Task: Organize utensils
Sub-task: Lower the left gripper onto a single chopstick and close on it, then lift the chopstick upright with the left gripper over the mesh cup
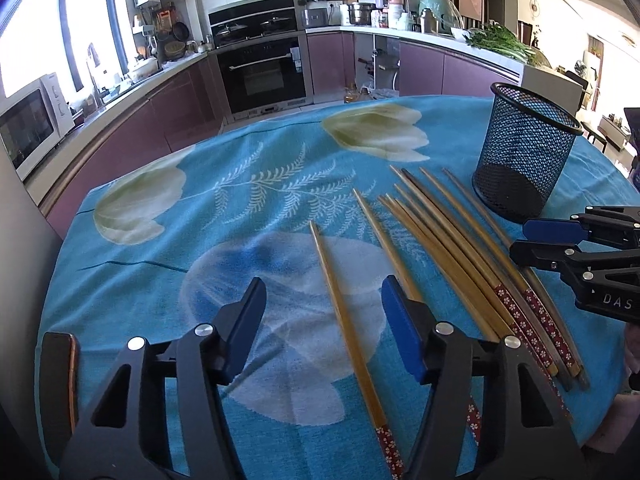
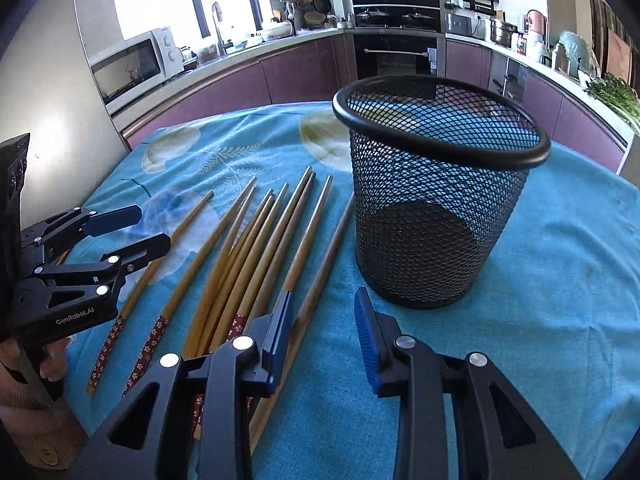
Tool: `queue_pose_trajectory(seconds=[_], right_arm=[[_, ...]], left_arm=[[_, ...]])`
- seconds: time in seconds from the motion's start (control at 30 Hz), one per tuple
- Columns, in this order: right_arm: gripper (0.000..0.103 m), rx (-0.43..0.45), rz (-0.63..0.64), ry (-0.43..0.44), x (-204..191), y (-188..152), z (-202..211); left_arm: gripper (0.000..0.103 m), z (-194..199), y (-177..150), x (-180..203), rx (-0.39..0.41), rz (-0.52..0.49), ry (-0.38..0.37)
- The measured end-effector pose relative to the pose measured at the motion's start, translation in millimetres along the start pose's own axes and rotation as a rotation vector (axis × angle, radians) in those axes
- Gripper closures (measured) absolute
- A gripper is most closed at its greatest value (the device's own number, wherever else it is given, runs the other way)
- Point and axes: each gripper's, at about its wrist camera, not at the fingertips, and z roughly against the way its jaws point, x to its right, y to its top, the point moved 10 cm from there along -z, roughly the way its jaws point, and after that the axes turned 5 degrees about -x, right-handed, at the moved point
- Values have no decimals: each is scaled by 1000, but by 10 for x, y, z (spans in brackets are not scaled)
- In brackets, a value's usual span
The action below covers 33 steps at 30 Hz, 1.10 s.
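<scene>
Several bamboo chopsticks with red flowered ends lie on the blue flowered tablecloth [image 1: 160,264]. One single chopstick [image 1: 340,304] lies between the fingers of my left gripper [image 1: 324,320], which is open just above the cloth; the pads do not touch it. A second chopstick [image 1: 380,232] runs under its right finger. The main bundle [image 1: 460,256] fans out to the right. My right gripper [image 2: 324,332] is open and low over the cloth, with a brown chopstick [image 2: 320,272] beside its left pad [image 2: 280,332]. An upright, empty black mesh cup [image 2: 432,208] stands just ahead of it.
The mesh cup [image 1: 524,152] stands at the table's far right. A dark phone-like slab [image 1: 60,380] lies at the near left edge. A hand [image 2: 52,360] holds the left gripper [image 2: 132,232]. Kitchen counters, an oven and a microwave [image 2: 132,64] lie beyond the table.
</scene>
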Motion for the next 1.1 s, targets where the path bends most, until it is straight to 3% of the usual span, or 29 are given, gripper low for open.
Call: queue_pose_trajectory(seconds=[0.13,0.2,0.3,0.37,0.43,0.57,0.6,0.9,1.0,1.1], right_arm=[[73,-2,8,-17,-11,20,-50],[73,-2,12,-22,-29,39,-78],[76,-3,7,-28,-20,59,-93],[90,-3,-12,-3,-12,69,-94],[93,-2,-25,17,-10,61,-88],[94,1,-40,36,-8,54,-76],[95,1,-44,41,-8,56,-73],[97,47,-28,103,-53,83,136],[97,85,-12,119,-72,125,285],[97,122,-4,138,-85,177,437]], left_arm=[[46,-127,-21,26,-49,8,-29],[54,-184,-51,16,-78,21,-47],[55,-250,-18,36,-88,34,-66],[57,-273,-1,55,-88,41,-68],[64,-270,12,71,-88,59,-82],[91,-272,30,118,-88,75,-100],[93,-250,18,121,-89,82,-106],[96,-100,-33,83,-77,104,-120],[96,1,-2,95,-74,119,-189],[96,133,63,75,-51,118,-205]])
